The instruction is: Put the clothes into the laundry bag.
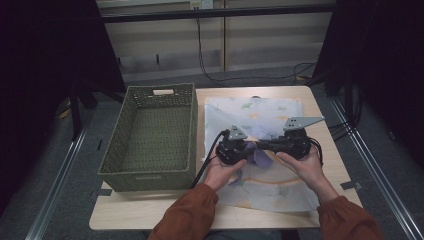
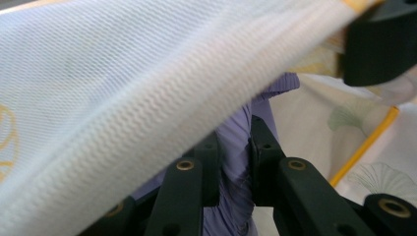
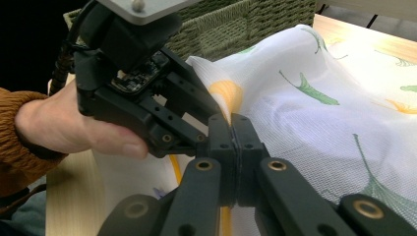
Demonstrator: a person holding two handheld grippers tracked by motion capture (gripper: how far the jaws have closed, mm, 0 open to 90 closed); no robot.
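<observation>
Two hand-held grippers meeting over a printed white cloth [image 1: 260,150] spread on the desk [image 1: 150,210], with a purple garment [image 1: 260,156] between them; the left gripper [image 1: 246,146] has its jaws closed on a fold of the purple garment, which the left gripper view shows pinched between the two black pads [image 2: 235,162]; the right gripper [image 1: 272,145] has its jaws fully closed on an edge of the white cloth [image 3: 305,98], the fabric rising from the clamped pads in the right gripper view [image 3: 235,147]. The two grips sit just beside each other near the middle of the cloth, probably so that the layers can be lifted and drawn apart or folded together; the cloth lies flat elsewhere, its long axis running from the near edge of the desk toward the far edge; the purple garment is bunched, so its axis cannot be told. A woven green basket [image 1: 155,135] stands open on the desk just left of the cloth, apparently the destination.
</observation>
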